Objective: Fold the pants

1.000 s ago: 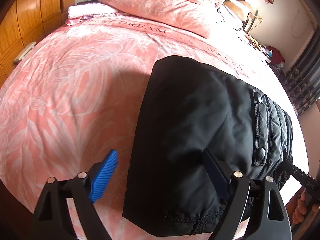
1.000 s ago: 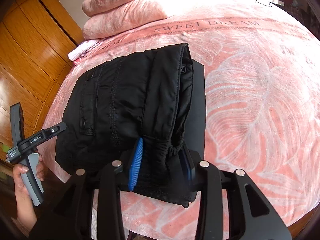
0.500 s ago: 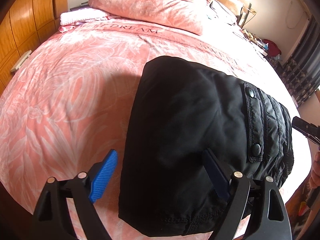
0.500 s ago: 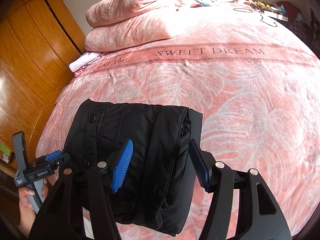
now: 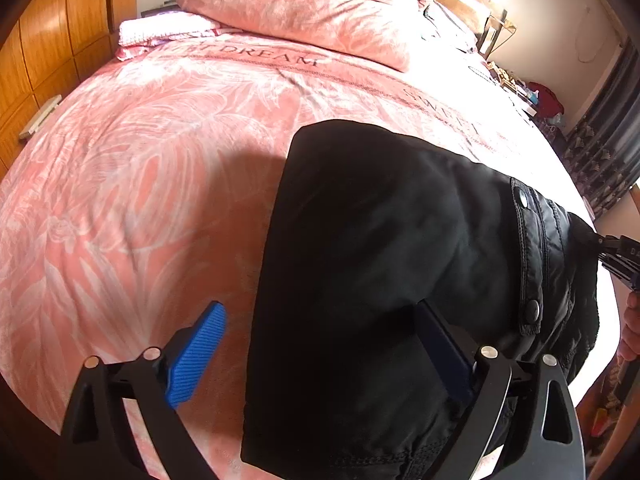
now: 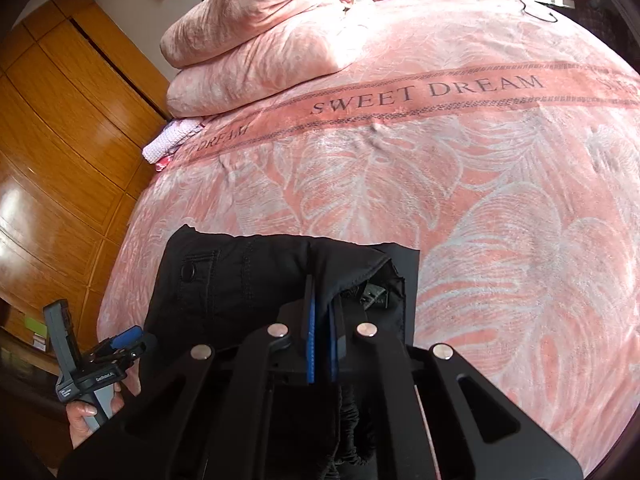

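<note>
Black pants [image 5: 380,260] lie folded into a thick bundle on the pink bed, near its front edge. My left gripper [image 5: 320,344] is open; its right finger rests on the bundle's near end and its left finger hangs over the bedspread. In the right wrist view the pants [image 6: 240,272] show a snap pocket. My right gripper [image 6: 322,344] is shut on a fold of the pants at the bundle's right side. The left gripper also shows in the right wrist view [image 6: 116,344], and the right gripper's body shows at the left wrist view's right edge [image 5: 618,256].
A pink leaf-print bedspread [image 6: 460,200] covers the bed. Pink pillows [image 5: 304,12] and a folded white towel [image 5: 168,32] lie at the head. A wooden wardrobe [image 6: 60,140] stands to the left. Clutter lies at the far right [image 5: 544,100].
My right gripper has closed from open onto the fold of the pants and moved in low over the bundle. The left gripper stayed open on the bundle's other end.
</note>
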Demonstrator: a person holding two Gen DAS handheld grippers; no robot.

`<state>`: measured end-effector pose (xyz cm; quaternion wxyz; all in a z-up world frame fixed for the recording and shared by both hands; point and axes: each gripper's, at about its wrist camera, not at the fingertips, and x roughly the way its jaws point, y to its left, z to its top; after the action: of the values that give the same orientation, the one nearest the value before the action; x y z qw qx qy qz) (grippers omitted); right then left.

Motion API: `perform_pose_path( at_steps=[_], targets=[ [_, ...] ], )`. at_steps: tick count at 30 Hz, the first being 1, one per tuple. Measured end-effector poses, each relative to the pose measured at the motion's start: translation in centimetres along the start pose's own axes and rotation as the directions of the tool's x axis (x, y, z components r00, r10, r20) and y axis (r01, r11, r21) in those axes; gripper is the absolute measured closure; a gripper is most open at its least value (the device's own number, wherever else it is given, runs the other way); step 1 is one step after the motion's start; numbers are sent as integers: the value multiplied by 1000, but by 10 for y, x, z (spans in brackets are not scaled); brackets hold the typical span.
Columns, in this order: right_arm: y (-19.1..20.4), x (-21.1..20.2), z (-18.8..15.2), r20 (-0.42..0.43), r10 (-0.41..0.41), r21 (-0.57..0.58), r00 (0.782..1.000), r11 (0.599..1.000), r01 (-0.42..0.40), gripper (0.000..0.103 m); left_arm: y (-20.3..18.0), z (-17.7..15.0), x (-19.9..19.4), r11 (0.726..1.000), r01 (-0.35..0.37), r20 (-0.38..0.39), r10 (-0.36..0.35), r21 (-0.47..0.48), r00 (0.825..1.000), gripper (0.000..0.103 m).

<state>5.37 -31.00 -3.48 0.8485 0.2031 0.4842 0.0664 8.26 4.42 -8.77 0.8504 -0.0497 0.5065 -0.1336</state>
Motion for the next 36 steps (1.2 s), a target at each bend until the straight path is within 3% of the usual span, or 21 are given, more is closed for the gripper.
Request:
perform_pose_path(
  at_steps=[3,5,7,10,16,20,24,26,30,33,36],
  targets=[
    [-15,26,-5,-72,-12,39,997,999,15,95,-3,-1,2,1000,-7,1,7,4,1000,6],
    [-15,27,-10,-60,-23,39,998,999,25,84,-4,-1,1,1000,-14,0,14,10,1000,6],
    [-14,17,-13,-31,-29,33,999,999,30,78,-4,-3,-2,1000,-20,2,20,14,1000,6],
    [-13,-2,-27,-15,-34,24,999,999,34,77,-2,-6,-9,999,-28,6,28,21,1000,6],
    [-10,-33,-81,-36,-45,15,998,999,46,68,-2,-20,-24,1000,-10,-1,10,19,1000,6],
    [-11,-38,-110,-71,5,55,997,998,-1,68,-4,-33,-22,1000,20,-36,-20,2,999,6],
    [-16,-31,-116,-74,57,112,996,992,-48,68,-3,-41,-13,999,32,-64,-33,-18,997,6],
    [-19,-28,-114,-75,109,147,991,984,-97,77,-1,-42,-11,998,42,-69,-45,-41,997,6],
    [-11,-32,-110,-67,64,105,996,993,-57,88,1,-41,-7,997,43,-70,-47,-60,996,4],
    [-5,-43,-110,-54,59,78,997,995,-55,90,-2,-39,-6,998,36,-74,-40,-54,996,4],
    [3,-46,-114,-65,-4,20,998,1000,5,91,-6,-39,-6,999,22,-69,-24,-23,997,4]
  ],
)
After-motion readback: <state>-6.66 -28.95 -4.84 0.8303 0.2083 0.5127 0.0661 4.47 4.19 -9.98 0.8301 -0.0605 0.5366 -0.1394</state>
